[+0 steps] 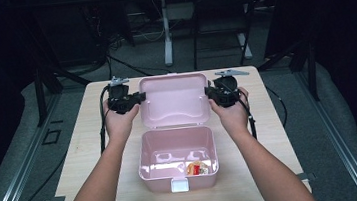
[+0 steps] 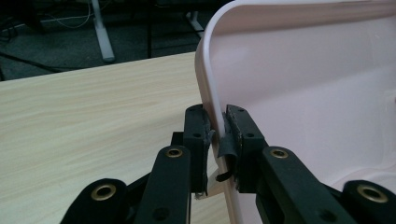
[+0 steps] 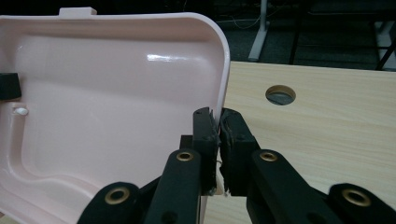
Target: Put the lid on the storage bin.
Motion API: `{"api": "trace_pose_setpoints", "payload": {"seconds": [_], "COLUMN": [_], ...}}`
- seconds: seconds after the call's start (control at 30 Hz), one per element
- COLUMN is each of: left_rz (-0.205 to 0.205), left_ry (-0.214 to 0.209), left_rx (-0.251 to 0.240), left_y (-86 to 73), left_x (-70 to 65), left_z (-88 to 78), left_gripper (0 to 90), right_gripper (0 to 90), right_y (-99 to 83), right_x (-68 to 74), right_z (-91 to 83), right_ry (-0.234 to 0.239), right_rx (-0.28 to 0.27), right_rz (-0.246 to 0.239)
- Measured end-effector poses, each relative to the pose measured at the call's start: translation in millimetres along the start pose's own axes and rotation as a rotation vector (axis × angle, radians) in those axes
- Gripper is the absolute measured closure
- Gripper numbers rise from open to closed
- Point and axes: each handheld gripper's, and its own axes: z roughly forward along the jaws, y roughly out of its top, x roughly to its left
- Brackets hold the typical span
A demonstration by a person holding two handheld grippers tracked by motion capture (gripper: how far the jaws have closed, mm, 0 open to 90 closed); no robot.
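A pink plastic box stands open at the near middle of the table, its lid tilted up and back. A small red and yellow item lies in the box's front right corner. My left gripper pinches the lid's left edge; in the left gripper view the pads sit on both sides of the lid's rim. My right gripper is clamped on the lid's right edge, and the right gripper view has its pads tight on that rim.
The box rests on a light wooden table with a round cable hole to the right of the lid. A white latch hangs on the box's front wall. Dark floor, cables and desk legs lie beyond the table's far edge.
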Motion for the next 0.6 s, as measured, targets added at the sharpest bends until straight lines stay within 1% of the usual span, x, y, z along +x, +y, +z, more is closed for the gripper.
{"api": "trace_pose_setpoints", "payload": {"seconds": [0.17, 0.23, 0.3, 0.33, 0.4, 0.47, 0.6], "left_rz": [0.012, 0.014, 0.009, 0.006, 0.013, 0.014, 0.011], "left_ry": [-0.004, -0.007, -0.005, -0.006, -0.009, -0.009, -0.009], "left_rx": [-0.002, -0.002, -0.014, -0.011, -0.01, -0.01, -0.011], "left_y": [0.2, -0.2, -1.2, -1.3, -0.8, -0.2, 0.1], "left_x": [-1.5, -1.3, -1.5, -1.5, -1.2, -1.4, -2.1], "left_z": [-3.7, -5.0, -5.3, -5.9, -6.4, -7.2, -7.9], "left_gripper": [79.4, 79.4, 79.4, 79.4, 79.5, 79.7, 79.9], "right_gripper": [83.8, 83.7, 83.9, 83.9, 83.1, 82.8, 82.9], "right_y": [0.9, 1.3, 2.5, 3.3, 5.5, 7.6, 9.8], "right_x": [-2.4, -1.9, -2.2, -1.5, -0.6, 0.5, -0.9], "right_z": [1.4, 1.4, 1.5, 1.5, 1.5, 2.2, 5.0], "right_ry": [0.017, 0.019, 0.022, 0.019, 0.016, 0.009, 0.01], "right_rx": [0.01, 0.013, 0.021, 0.028, 0.032, 0.036, 0.058], "right_rz": [0.001, -0.001, -0.003, -0.001, -0.017, -0.02, -0.008]}}
